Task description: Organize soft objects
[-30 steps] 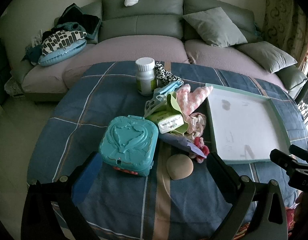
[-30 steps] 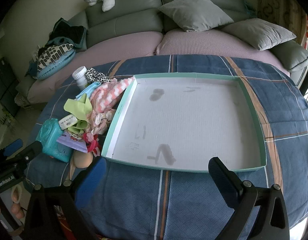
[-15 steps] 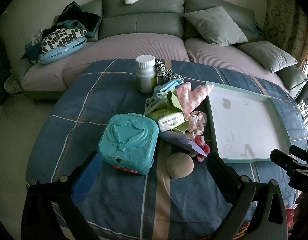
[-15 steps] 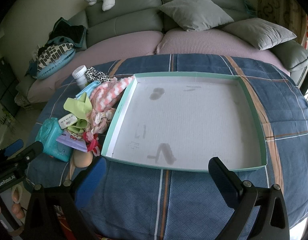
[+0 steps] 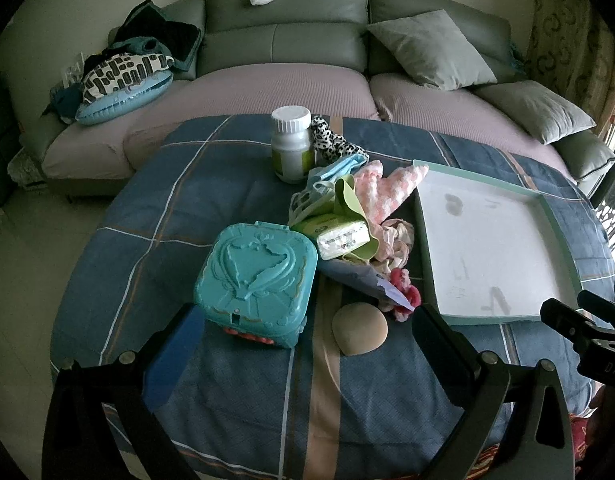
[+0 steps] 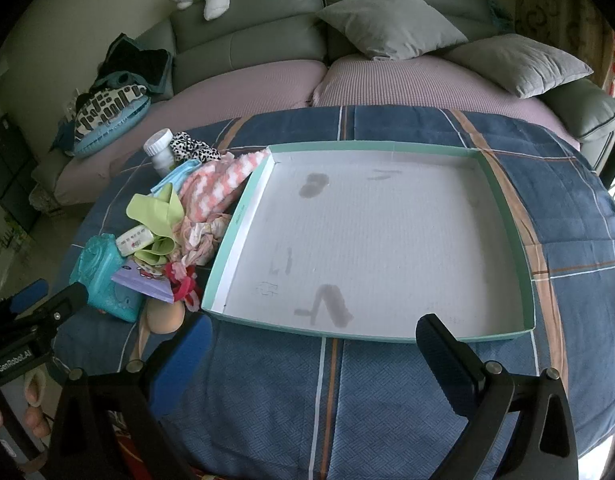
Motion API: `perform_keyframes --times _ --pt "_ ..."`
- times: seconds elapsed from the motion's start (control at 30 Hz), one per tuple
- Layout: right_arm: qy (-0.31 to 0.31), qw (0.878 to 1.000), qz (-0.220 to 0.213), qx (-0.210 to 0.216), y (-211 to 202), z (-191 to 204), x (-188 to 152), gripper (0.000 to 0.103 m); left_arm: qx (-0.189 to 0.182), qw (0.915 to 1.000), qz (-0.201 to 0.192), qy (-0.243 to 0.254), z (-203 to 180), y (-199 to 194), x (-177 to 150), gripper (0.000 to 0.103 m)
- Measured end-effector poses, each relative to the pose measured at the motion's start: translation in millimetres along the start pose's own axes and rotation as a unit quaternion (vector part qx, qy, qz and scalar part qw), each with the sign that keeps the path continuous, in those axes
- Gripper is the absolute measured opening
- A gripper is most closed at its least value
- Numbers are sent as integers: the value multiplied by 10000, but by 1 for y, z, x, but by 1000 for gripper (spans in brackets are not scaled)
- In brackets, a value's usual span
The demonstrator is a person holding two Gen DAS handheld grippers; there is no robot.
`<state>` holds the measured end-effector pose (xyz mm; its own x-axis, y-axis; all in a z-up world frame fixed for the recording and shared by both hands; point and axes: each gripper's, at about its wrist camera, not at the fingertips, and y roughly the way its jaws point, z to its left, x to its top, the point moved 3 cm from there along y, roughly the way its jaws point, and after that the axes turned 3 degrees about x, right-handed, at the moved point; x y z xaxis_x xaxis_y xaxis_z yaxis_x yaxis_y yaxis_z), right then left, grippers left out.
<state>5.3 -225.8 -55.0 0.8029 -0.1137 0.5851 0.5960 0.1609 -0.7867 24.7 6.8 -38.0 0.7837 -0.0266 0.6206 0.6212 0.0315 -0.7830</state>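
A heap of soft things lies on the blue plaid cloth beside the tray: a pink-and-white knit piece, a light green cloth, a blue face mask, a leopard-print scrunchie, a red scrunchie and a beige round puff. The shallow white tray with a teal rim holds nothing. My left gripper is open, low before the teal case and the puff. My right gripper is open at the tray's near edge.
A teal plastic case, a white-capped bottle, a wipes packet and a purple card lie among the heap. A sofa with grey cushions stands behind the table. A hand holds the left gripper.
Both grippers have barely shifted; the left view has edged slightly forward and up. Nothing on the table has moved.
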Motion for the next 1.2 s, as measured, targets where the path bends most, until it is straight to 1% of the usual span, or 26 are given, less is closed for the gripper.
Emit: perform_keyframes --times 0.83,1.1,1.2 --pt "-7 10000 74 -2 4 1 -1 103 -22 10000 40 -7 -2 3 0 103" --pt "-6 10000 95 1 4 1 -1 103 -167 9998 78 0 -5 5 2 103" --pt "-22 10000 80 4 4 1 0 103 -289 9996 71 -6 -7 4 5 103"
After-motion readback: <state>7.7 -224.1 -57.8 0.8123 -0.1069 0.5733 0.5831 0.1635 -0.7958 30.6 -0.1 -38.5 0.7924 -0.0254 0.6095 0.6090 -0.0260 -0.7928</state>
